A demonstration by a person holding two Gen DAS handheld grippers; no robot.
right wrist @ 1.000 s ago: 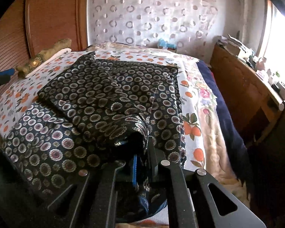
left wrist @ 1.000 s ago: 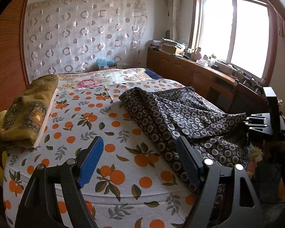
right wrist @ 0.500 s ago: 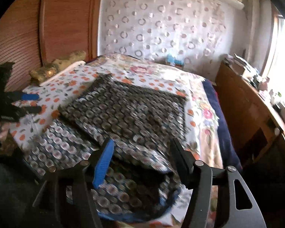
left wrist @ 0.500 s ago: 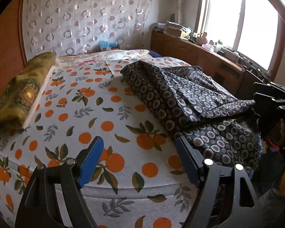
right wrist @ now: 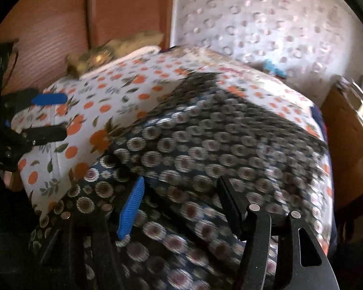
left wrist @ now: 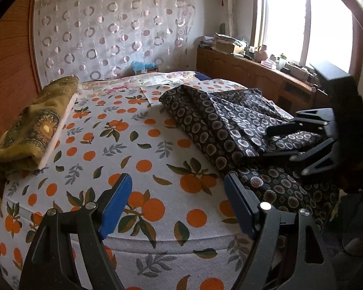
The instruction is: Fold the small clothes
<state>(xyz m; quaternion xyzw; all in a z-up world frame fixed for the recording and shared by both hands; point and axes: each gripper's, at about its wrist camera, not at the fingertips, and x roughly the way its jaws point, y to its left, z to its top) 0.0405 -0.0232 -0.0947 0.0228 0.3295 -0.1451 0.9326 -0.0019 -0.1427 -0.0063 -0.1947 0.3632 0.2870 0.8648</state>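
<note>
The dark flower-print garment (left wrist: 230,125) lies partly folded on the right half of the bed (left wrist: 142,145), its near edge spilling over the bed's side; the left claw (left wrist: 177,200) hovers over the orange-patterned sheet with its blue pads apart and nothing between them; the right claw (right wrist: 179,207) hangs just above the garment's near edge, jaws apart, gripping nothing, the view blurred; a folded yellow-green cloth (left wrist: 34,125) sits at the bed's far left by the wooden headboard (left wrist: 9,77).
</note>
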